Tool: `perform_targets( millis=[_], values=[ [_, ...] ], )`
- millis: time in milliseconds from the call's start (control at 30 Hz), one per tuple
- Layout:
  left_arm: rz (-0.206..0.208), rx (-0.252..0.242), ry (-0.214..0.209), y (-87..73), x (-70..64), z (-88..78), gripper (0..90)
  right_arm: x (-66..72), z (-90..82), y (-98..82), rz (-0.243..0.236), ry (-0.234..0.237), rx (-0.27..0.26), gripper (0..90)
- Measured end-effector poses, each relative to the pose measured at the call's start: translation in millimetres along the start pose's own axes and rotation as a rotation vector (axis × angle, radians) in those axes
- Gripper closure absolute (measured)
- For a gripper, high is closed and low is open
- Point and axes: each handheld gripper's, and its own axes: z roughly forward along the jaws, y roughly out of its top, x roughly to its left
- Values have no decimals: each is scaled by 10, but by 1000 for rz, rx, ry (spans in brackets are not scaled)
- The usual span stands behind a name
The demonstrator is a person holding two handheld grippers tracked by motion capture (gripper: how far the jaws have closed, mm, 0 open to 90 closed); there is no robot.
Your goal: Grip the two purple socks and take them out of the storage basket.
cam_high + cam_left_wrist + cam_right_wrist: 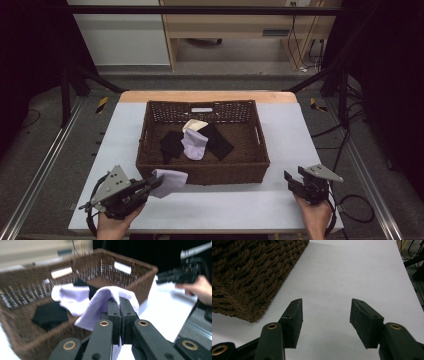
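While the left gripper pinches one lilac sock at the basket's near edge, its twin (plus others) waits inside; right gripper spread, idle.

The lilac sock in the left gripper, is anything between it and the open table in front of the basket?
Nothing visible: the lilac sock hangs outside the basket, over bare table.

The basket is rough brown wicker. A soft, fuzzy lilac cloth sits at the frame's centre. The table is smooth, matt white. The right gripper is matt black plastic with brass-coloured rivets.
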Motion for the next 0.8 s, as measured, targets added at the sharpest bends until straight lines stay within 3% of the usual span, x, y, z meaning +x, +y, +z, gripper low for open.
perform_targets(
  millis=[333,600,800],
  values=[
    [-16,126,-33,-323,-31,276,875,20,1,-20,-4,8,2,440],
    [-5,215,-60,-461,-102,575,875,35,25,-35,3,19,16,434],
    [-15,255,-77,-537,-106,745,868,41,60,-45,-4,19,31,424]
  ],
)
